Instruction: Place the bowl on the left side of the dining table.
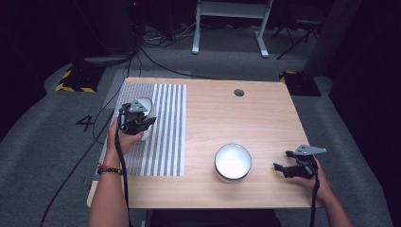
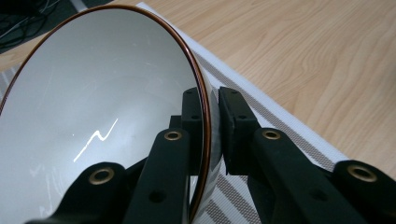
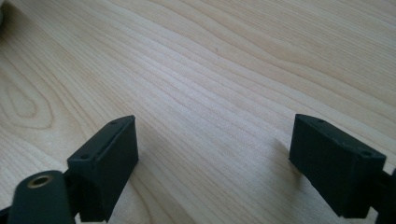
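Glossy white round bowl (image 2: 93, 116), brown-rimmed, pinched in left claw (image 2: 211, 135); right claw (image 3: 215, 163) released over woodgrain table (image 3: 210, 70).

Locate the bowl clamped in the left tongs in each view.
High view: the held bowl is at left, tilted over the striped mat.
Left gripper view: it fills the left half, rim pinched by the left tongs.
Right gripper view: not in it.
Shared landmark: the wooden table.

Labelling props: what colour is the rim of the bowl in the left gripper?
Thin copper-brown rim on a white bowl; clearest in the left gripper view.
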